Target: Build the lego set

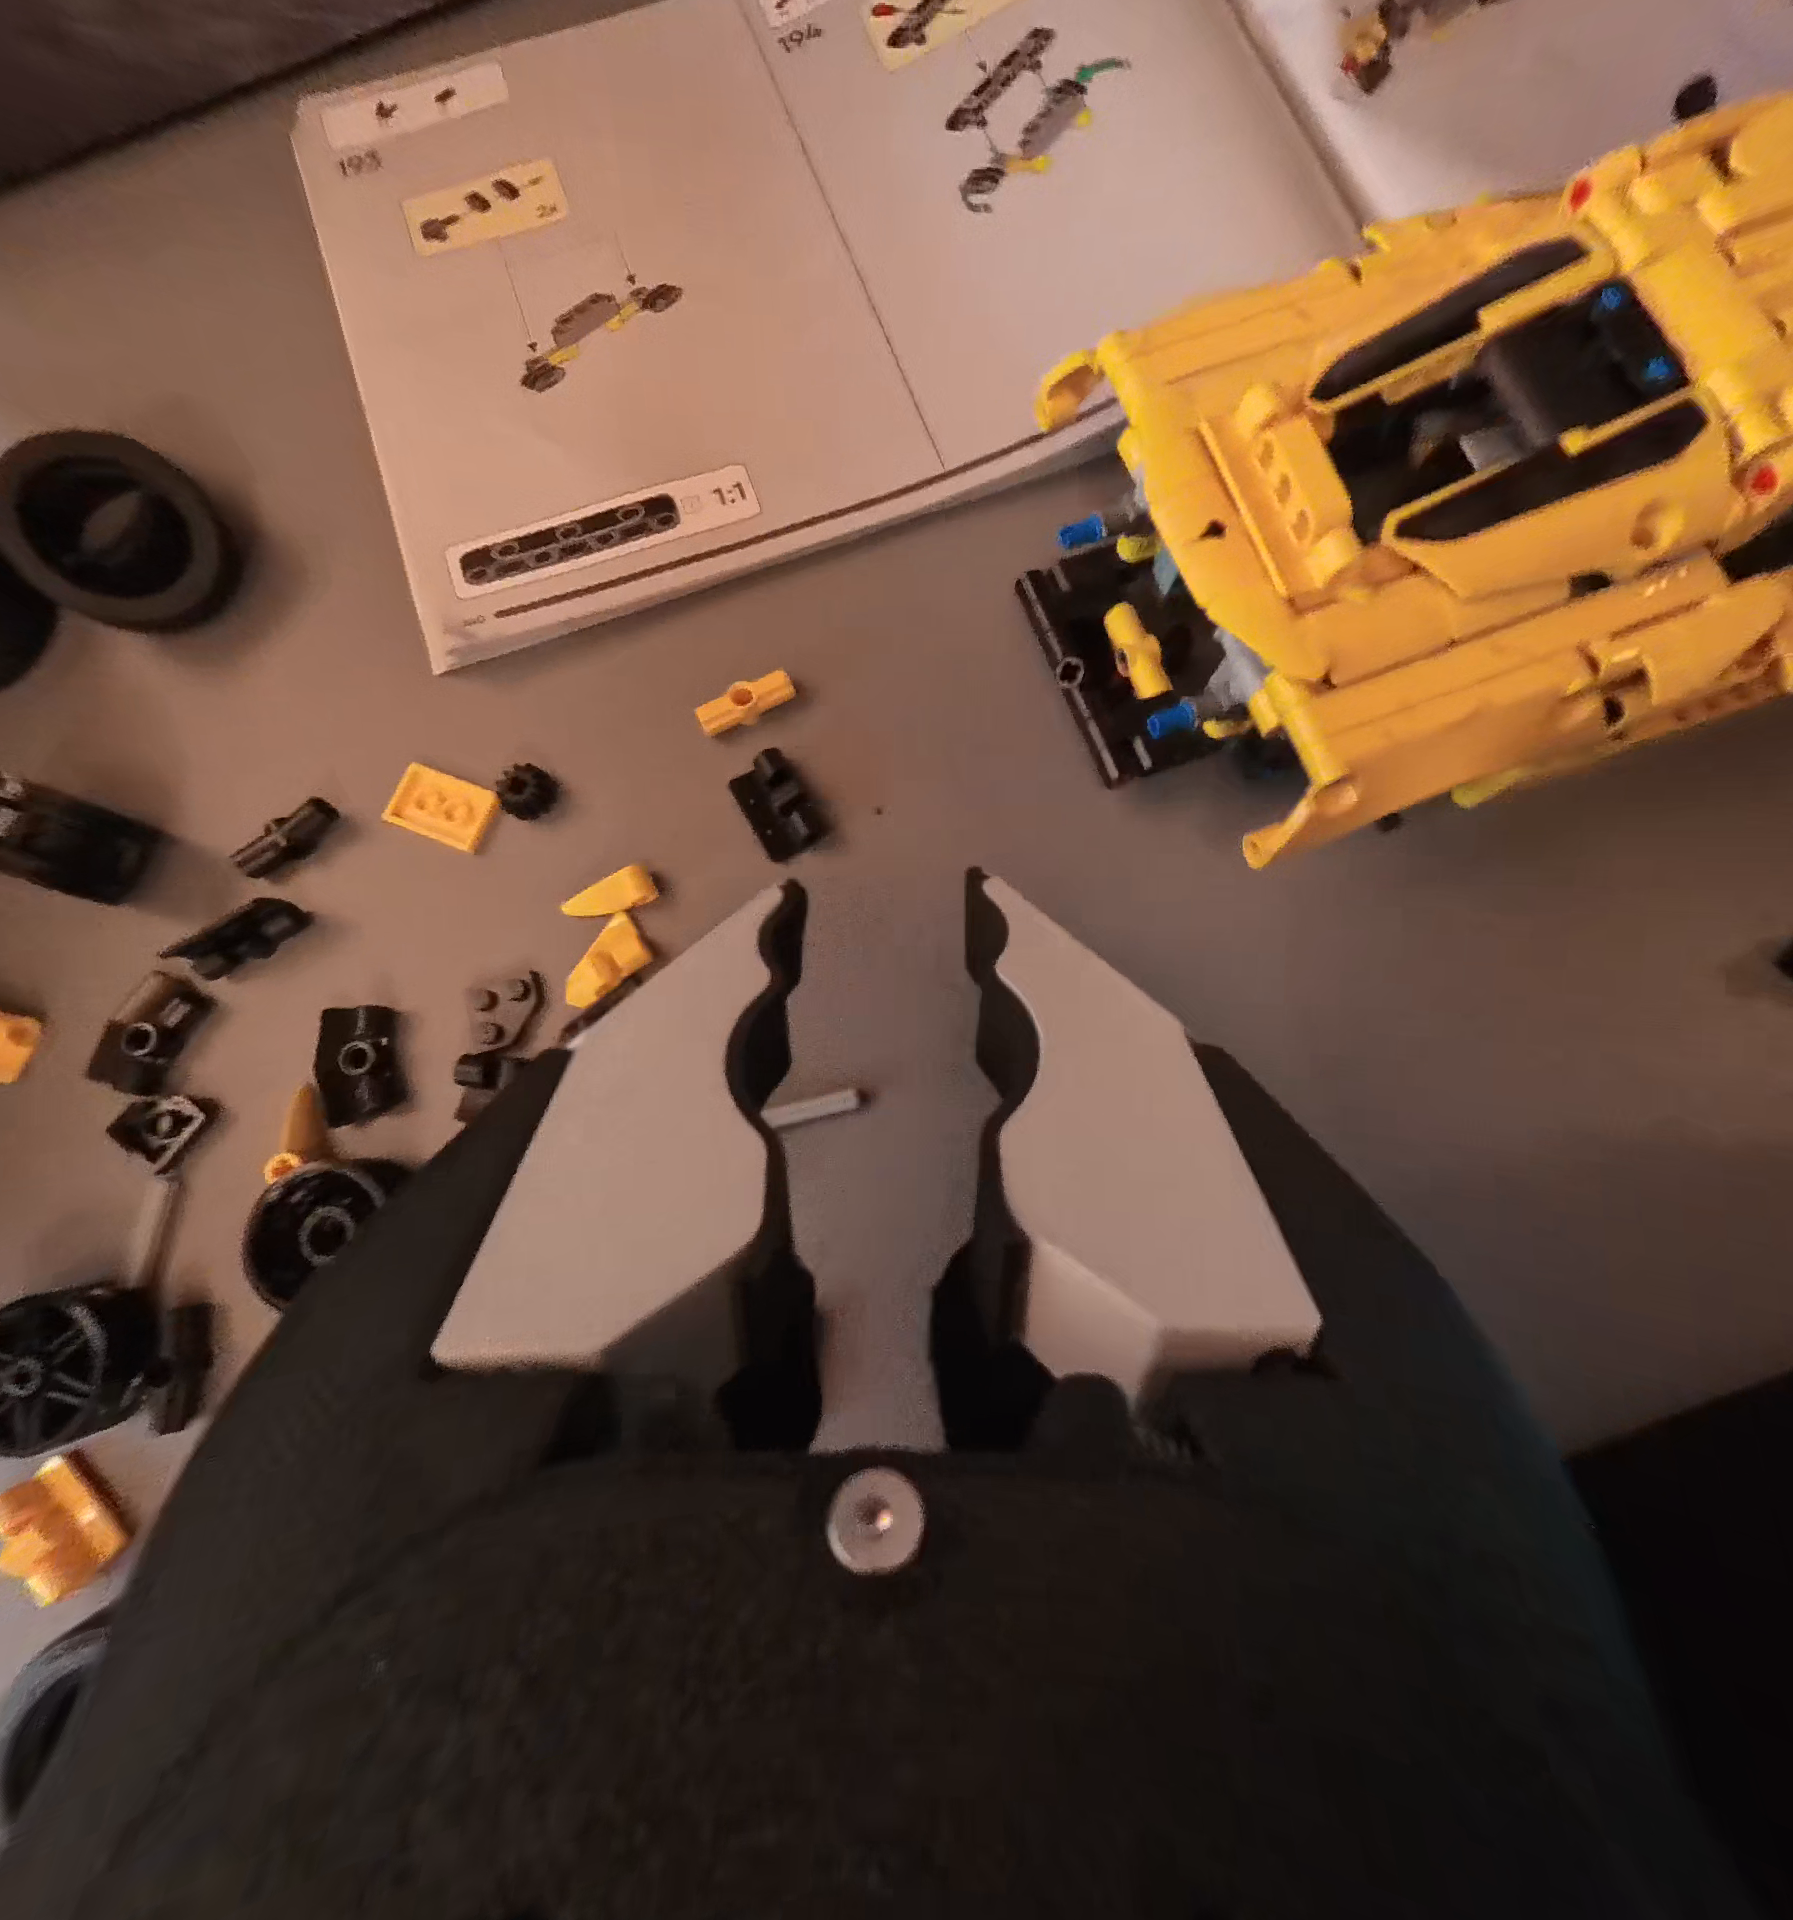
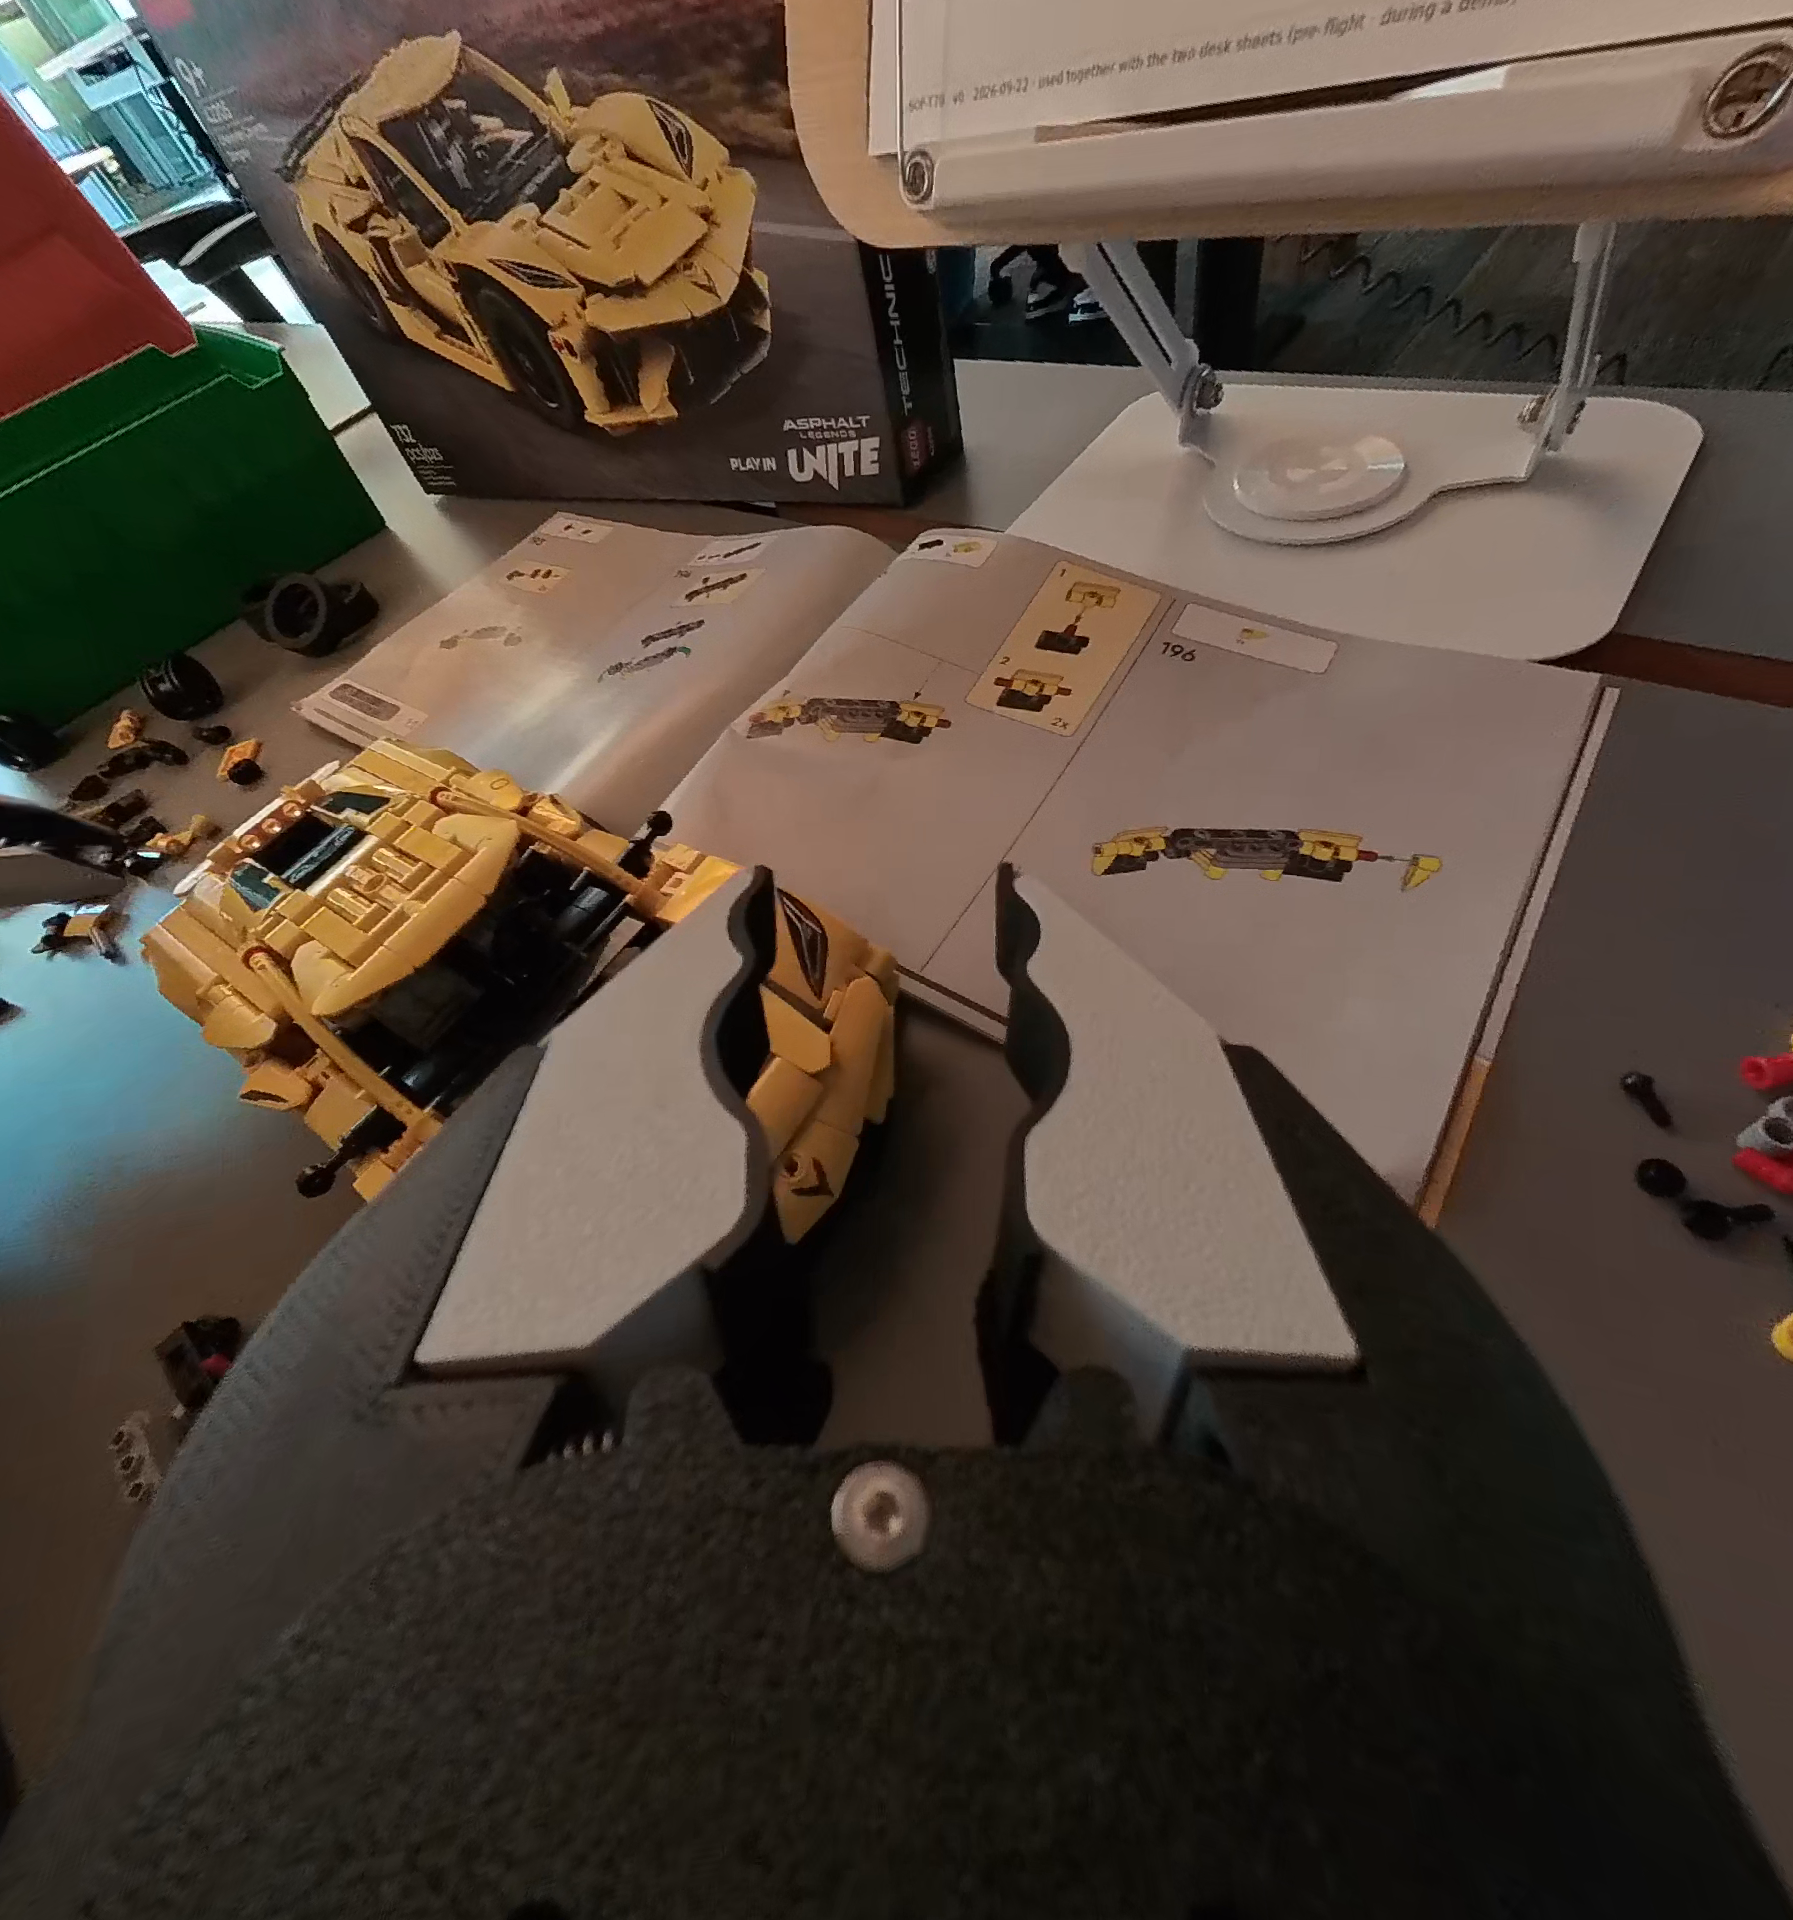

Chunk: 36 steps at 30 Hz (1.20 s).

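Observation:
The yellow lego car (image 1: 1494, 468) lies on the grey table at the upper right of the left wrist view. My left gripper (image 1: 881, 894) is open and empty above the table. A black hinge piece (image 1: 776, 805) and a yellow connector (image 1: 744, 702) lie just ahead of its tips. A small grey axle (image 1: 819, 1107) lies on the table below the gap. In the right wrist view my right gripper (image 2: 887, 883) is open and empty, with the car's nose (image 2: 830, 1039) beside its left finger and not gripped. The left gripper's finger (image 2: 30, 847) shows at the left edge.
The open instruction booklet (image 2: 1235, 810) lies behind the car. Loose black and yellow pieces (image 1: 440, 807), tyres (image 1: 113, 530) and wheels (image 1: 50, 1366) lie at the left. Small red, black and yellow pieces (image 2: 1785, 1132) lie at the right. The set's box (image 2: 601, 260), a green bin (image 2: 123, 520) and a white stand (image 2: 1339, 499) are at the back. My right fingertips sit around 35 cm from my left ones. The black hinge piece (image 1: 776, 805) is about 4 cm from my left fingertips and 35 cm from my right. The small grey axle (image 1: 819, 1107) lies around 5 cm away from my left fingertips. The right camera catches it too, in the right wrist view (image 2: 97, 943).

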Available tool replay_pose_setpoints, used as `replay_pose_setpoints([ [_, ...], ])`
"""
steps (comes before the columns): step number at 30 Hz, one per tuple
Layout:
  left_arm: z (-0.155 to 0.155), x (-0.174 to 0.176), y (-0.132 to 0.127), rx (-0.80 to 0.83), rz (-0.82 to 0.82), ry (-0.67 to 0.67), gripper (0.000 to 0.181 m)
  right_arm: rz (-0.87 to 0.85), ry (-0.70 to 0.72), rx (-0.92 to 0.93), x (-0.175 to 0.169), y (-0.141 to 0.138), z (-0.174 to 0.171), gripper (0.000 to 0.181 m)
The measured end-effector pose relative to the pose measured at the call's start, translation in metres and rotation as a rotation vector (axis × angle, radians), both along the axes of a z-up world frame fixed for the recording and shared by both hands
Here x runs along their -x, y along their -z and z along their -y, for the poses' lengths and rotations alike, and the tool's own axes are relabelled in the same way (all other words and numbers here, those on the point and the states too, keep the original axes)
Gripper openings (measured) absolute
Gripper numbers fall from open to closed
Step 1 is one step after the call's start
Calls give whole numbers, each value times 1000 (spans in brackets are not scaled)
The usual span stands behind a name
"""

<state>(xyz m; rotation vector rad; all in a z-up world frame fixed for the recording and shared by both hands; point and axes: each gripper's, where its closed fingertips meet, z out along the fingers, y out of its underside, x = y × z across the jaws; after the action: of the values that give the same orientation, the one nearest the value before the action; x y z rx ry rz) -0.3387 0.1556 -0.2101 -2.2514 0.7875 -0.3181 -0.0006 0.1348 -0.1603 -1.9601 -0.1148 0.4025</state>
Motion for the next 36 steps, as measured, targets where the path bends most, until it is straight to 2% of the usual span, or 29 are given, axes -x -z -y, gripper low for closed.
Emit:
replay_pose_setpoints([
  [7,-24,3,23,98,50,-82,41,-10,-7,6,2,1,0,40],
  [11,-37,5,28,57,-10,-96,42,6,-8,21,2,6,0,40],
  [14,-40,2,32,83,-4,-95,41,-10,-14,28,3,7,0,39],
  [16,-40,0,34,85,-8,-86,37,-8,-15,29,3,7,0,39],
  [18,-38,-1,34,82,-30,-59,17,-1,-14,31,3,7,0,39],
  [20,-33,-3,34,93,-29,-38,17,-4,-17,31,4,7,0,39],
  [23,-15,-12,27,107,10,29,17,-5,-17,28,4,6,0,39],
  [27,60,-60,-1,168,167,333,16,-6,-18,22,4,4,1,38],
  [29,94,-74,6,191,137,426,16,-11,-22,17,5,2,1,38],
  [31,112,-83,17,192,109,476,16,0,-21,15,6,2,1,38],
  [36,127,-103,28,213,77,547,17,-5,-23,12,6,1,2,38],
])
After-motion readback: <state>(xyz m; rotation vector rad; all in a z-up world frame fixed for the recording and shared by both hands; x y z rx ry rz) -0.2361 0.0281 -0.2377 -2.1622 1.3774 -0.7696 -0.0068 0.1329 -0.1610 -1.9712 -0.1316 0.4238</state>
